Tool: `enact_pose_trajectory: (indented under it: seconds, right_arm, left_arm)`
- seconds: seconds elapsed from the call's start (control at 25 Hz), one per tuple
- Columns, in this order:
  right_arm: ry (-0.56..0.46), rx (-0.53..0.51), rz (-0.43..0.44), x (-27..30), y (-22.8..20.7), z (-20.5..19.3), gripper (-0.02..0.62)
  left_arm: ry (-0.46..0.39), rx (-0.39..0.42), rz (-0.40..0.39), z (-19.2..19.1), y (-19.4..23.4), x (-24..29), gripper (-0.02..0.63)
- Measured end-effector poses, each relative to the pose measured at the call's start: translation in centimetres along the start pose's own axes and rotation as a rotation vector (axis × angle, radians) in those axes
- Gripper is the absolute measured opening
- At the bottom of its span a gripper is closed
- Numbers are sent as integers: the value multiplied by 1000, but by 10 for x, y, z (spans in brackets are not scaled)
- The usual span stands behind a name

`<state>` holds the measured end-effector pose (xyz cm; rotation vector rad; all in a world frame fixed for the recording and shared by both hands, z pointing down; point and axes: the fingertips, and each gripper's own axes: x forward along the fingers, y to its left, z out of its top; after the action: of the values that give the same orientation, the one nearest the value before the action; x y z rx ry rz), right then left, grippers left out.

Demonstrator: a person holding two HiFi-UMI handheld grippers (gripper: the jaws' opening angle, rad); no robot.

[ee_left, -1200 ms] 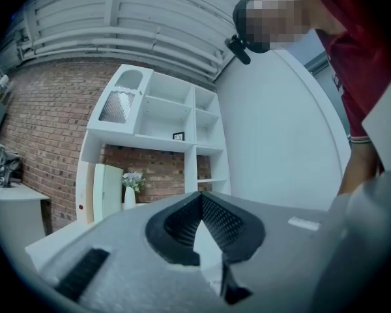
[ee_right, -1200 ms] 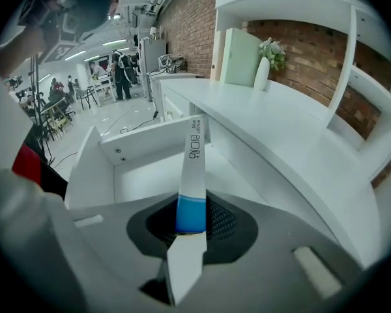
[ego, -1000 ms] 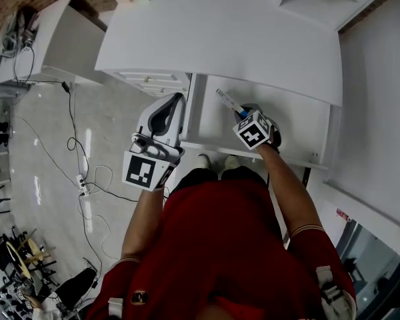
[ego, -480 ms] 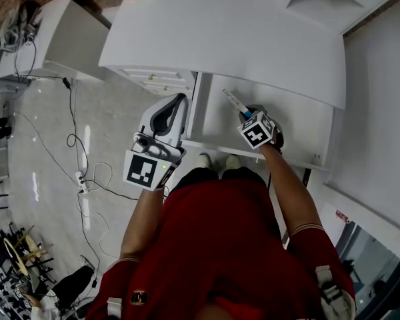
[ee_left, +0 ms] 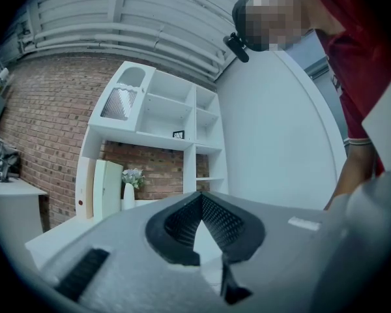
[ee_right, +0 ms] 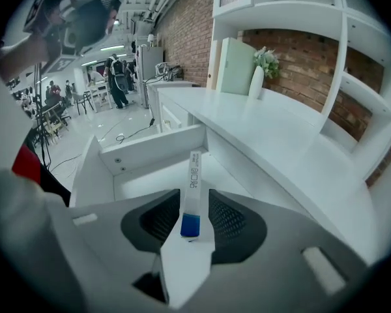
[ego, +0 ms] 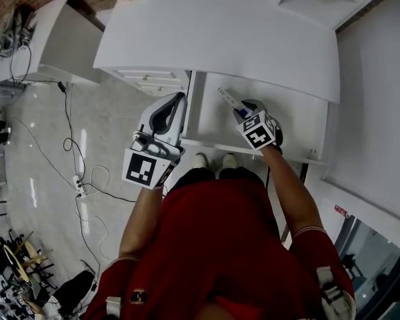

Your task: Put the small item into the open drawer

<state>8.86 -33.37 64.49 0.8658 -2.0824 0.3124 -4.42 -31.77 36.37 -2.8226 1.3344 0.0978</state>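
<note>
The small item is a slim white tube with a blue cap (ee_right: 193, 181). It lies between the jaws of my right gripper (ee_right: 194, 195), over the white floor of the open drawer (ee_right: 150, 152). Those jaws have just been opening, and a narrow gap shows on each side of the tube. In the head view the tube (ego: 228, 102) pokes out ahead of the right gripper (ego: 244, 110), inside the drawer (ego: 287, 122). My left gripper (ego: 180, 99) hovers level, left of the drawer, and its pads meet at the tips (ee_left: 199, 195) with nothing between them.
The white desk top (ego: 227, 32) overhangs the back of the drawer. Shut drawer fronts (ego: 153, 82) stand to the left. Cables and a power strip (ego: 80, 179) lie on the glossy floor. A shelf unit (ee_left: 163, 116) and a vase with flowers (ee_right: 257, 77) stand behind the desk.
The right gripper has lifted a little over the drawer, with the tube still at its tips. The left gripper has stayed where it was.
</note>
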Motion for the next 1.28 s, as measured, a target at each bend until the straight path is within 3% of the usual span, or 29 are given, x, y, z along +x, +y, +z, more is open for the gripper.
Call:
enact_pose_trajectory:
  seconds: [0.68, 1.28]
  right_arm:
    - [-574, 119, -82, -161, 4, 125, 84]
    - [-805, 177, -126, -241, 15, 148, 12]
  left_arm:
    - [-55, 5, -103, 22, -30, 15, -2]
    - [-70, 8, -199, 33, -64, 22, -2]
